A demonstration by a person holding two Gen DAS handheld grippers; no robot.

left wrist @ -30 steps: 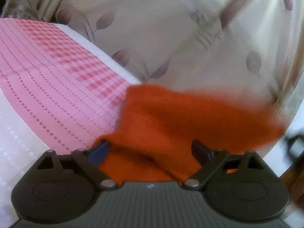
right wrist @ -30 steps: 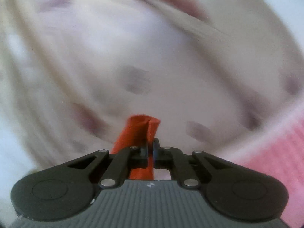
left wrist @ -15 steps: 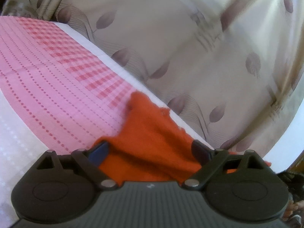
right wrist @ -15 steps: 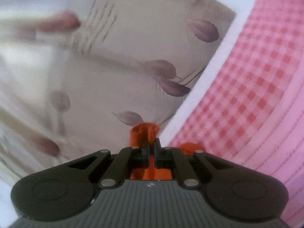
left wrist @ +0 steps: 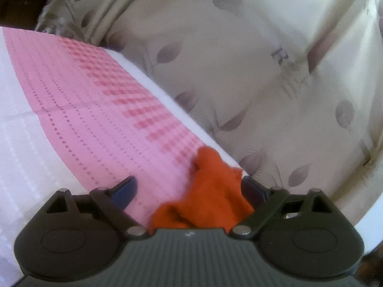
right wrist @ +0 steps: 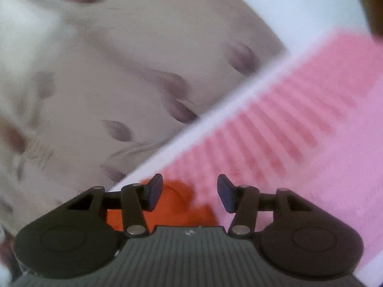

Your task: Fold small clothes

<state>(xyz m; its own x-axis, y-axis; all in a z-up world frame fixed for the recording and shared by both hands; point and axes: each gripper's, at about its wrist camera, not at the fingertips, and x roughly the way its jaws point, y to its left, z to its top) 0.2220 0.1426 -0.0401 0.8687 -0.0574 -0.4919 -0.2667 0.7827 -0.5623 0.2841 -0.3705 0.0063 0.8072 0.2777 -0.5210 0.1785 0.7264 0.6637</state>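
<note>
right tongs [right wrist: 189,192] opening, pads clear of the orange garment [right wrist: 177,205] beneath | left tongs [left wrist: 189,191] spread, garment bunched between | garment on pink cloth [left wrist: 95,124], near its curtain-side [left wrist: 239,59] edge

- Landmark: bed cover [left wrist: 79,119], spread flat below both grippers.
- Garment [left wrist: 210,191] lies bunched on the bed cover, at its far edge.
- Curtain [left wrist: 251,71] hangs behind the bed cover's far edge.
- Left gripper [left wrist: 189,191] above the bed cover; garment between its jaws, nearer the right finger.
- Right gripper [right wrist: 189,193] above the bed cover edge, jaws opening; garment [right wrist: 174,205] below them, beside the left finger.
</note>
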